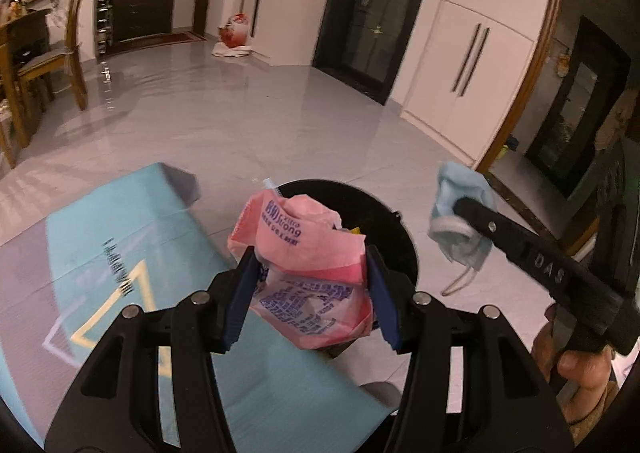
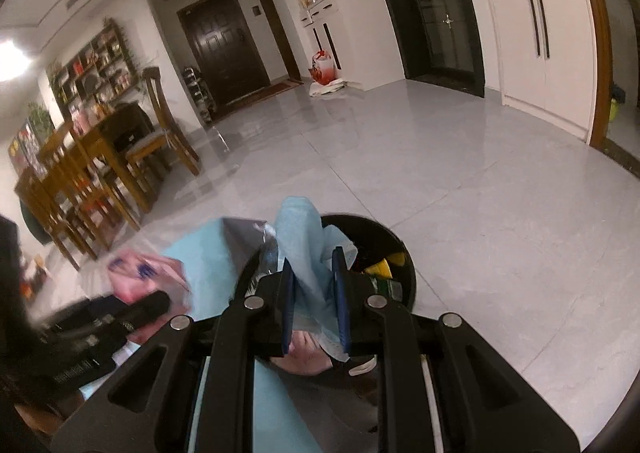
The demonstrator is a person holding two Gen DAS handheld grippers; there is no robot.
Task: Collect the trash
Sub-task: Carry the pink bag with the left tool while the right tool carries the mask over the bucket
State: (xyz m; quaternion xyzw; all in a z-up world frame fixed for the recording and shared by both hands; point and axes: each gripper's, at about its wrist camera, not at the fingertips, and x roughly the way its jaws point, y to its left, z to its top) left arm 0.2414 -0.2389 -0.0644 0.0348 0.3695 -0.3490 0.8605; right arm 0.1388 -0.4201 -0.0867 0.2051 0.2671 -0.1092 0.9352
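Left gripper (image 1: pixel 310 285) of mine is clamped on a crumpled pink plastic wrapper (image 1: pixel 304 253) with blue print on it, and I've got it hanging right over the near rim of the black trash bin (image 1: pixel 400 237). Right gripper (image 2: pixel 316 293) is pinched nearly closed on a light blue face mask (image 2: pixel 300 237) (one white ear loop dangles off the bottom), and in the left camera that mask sits off to the bin's right side, over bare grey floor tile (image 1: pixel 280 125), while the right camera lines it up with the bin's mouth, so I can't say for sure it's over the opening.

Progress-wise: the bin isn't empty, I can see something yellow (image 2: pixel 384 267) and a few darker bits down inside it, so I'd guess some trash is already in. Both of my hands are loaded, nothing dropped yet. What's left, as far as I can judge, is opening up over the bin for the wrapper, nudging the mask in a bit more and letting that go too.

Bin stands on the floor just past the corner of a teal mat (image 1: pixel 120 253). I don't see any other loose trash on the mat or the tile from these two angles, though the grippers block a fair chunk of the view
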